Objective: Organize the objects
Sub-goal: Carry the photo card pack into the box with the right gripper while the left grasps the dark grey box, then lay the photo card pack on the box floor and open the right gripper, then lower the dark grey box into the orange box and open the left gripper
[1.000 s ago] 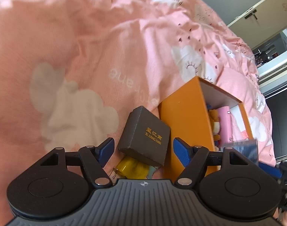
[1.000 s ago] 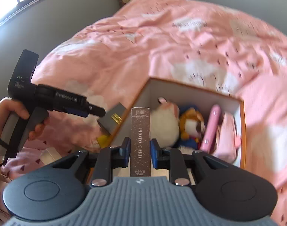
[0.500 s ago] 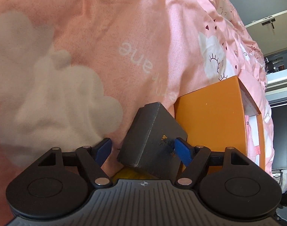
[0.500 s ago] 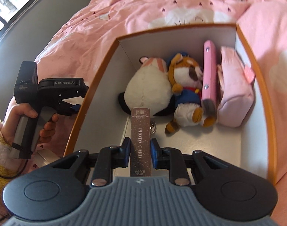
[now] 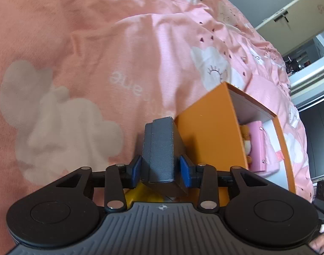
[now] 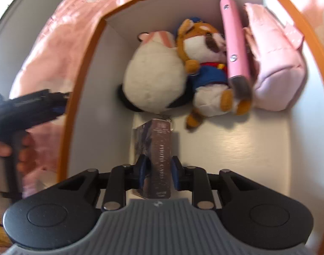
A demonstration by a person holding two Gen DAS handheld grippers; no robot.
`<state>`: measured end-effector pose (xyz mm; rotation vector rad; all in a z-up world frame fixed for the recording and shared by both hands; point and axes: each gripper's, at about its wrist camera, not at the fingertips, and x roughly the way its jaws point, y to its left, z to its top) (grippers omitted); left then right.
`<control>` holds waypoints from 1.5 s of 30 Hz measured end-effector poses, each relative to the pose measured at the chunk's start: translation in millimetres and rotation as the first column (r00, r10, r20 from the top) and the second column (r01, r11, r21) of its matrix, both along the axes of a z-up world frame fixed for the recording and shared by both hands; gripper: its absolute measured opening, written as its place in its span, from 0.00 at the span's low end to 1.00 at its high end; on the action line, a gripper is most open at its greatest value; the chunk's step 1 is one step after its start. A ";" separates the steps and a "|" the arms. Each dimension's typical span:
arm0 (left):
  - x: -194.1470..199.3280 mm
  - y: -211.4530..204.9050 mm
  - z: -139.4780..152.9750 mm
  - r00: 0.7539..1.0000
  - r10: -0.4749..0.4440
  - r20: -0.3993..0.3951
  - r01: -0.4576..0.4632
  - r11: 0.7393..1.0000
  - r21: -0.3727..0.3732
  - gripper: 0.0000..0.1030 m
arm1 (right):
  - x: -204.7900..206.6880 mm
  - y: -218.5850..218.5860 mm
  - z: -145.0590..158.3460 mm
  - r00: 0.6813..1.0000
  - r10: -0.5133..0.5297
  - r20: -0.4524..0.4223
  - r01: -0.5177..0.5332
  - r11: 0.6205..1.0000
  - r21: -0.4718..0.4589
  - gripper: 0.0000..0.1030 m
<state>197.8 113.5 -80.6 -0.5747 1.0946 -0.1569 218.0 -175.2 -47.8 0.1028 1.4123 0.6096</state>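
My left gripper (image 5: 160, 171) is shut on a small dark grey box (image 5: 162, 150), held just left of the orange storage box (image 5: 208, 131) on the pink bed. My right gripper (image 6: 158, 175) is shut on a brown photo card box (image 6: 159, 155) and holds it low inside the orange storage box (image 6: 83, 68), over its white floor. Inside lie a white plush (image 6: 153, 80), a brown fox plush (image 6: 206, 48), a pink tube (image 6: 234, 40) and a pink pouch (image 6: 274, 57).
A yellow object (image 5: 140, 192) lies under the grey box, mostly hidden. The pink duvet (image 5: 98, 53) surrounds the storage box. The left gripper and the hand holding it (image 6: 23, 114) show beside the box's left wall. A cupboard (image 5: 300, 8) stands beyond the bed.
My left gripper has closed on the grey box and lifted it. My right gripper has moved down into the orange box with the photo card box.
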 end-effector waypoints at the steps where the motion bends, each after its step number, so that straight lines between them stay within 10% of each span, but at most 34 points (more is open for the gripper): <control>1: -0.7 -2.1 2.6 1.000 -0.013 0.002 0.013 1.000 0.003 0.39 | 0.8 1.5 -1.0 1.000 0.018 0.001 -0.018 0.999 -0.033 0.27; 7: 5.1 -7.1 3.0 0.999 -0.039 -0.027 0.039 0.999 -0.004 0.39 | -5.6 20.0 -3.3 0.978 0.209 0.011 -0.207 0.973 -0.103 0.37; 16: 4.8 -12.3 -0.7 0.999 -0.046 -0.020 0.046 0.999 -0.006 0.39 | -29.8 59.7 5.0 0.793 0.594 0.131 -0.564 0.799 -0.210 0.53; 25: -7.4 3.1 15.0 0.998 0.049 0.040 -0.046 0.995 -0.086 0.38 | 2.0 38.7 -5.0 0.984 0.169 -0.062 -0.174 0.981 -0.088 0.27; 33: -15.4 13.9 41.1 0.988 0.110 0.105 -0.094 0.986 -0.140 0.38 | 4.8 16.2 -10.2 0.994 -0.090 -0.056 0.089 0.996 -0.029 0.25; 45: -41.7 -7.0 101.8 0.963 0.101 0.249 -0.056 0.982 -0.182 0.38 | -33.1 -7.1 49.1 0.972 0.114 0.203 -0.100 0.992 -0.080 0.32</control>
